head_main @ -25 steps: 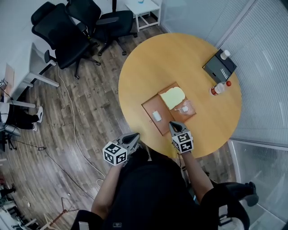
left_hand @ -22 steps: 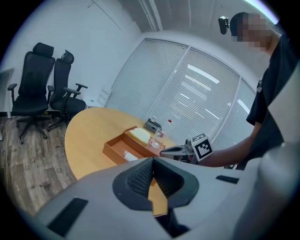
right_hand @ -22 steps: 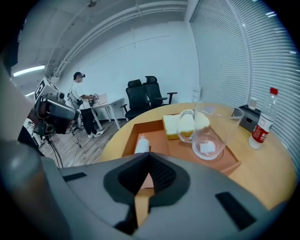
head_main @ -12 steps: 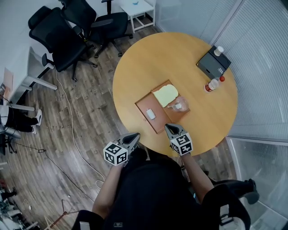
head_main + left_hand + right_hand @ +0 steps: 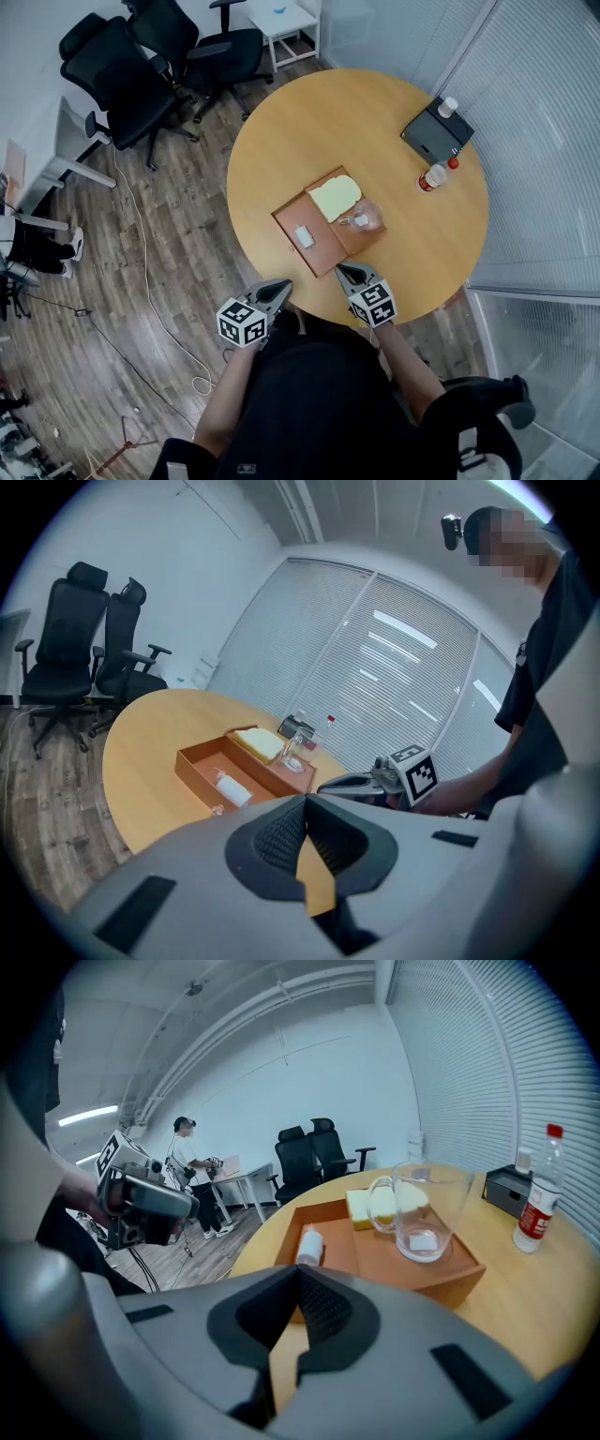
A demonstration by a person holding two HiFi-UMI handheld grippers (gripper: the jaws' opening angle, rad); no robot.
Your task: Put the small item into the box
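wood-tone round table point(image 5: 394, 94), brown open box point(image 5: 319, 255) near its near edge. small white item point(image 5: 304, 235) is already inside, lying on its side in the compartment on the head view's left, clear of the walls. the other compartment holds a yellow sponge point(image 5: 335, 197) at the far end and a clear glass mug point(image 5: 364, 217) upright at the near end. there's a small white piece in the mug base, can't tell what it is.

left gripper point(image 5: 283, 284): jaws clenched, nothing between the pads. it sits off the table, over the floor by the person's body, well apart from the box.

right gripper point(image 5: 343, 271): jaws clenched too, empty. tips are at the table's near rim, just beside the box's near corner, not touching it.

far side of the table: red-capped bottle point(image 5: 432, 176) next to a dark case point(image 5: 436, 134). black office chairs point(image 5: 122, 75) on the wood floor beyond.
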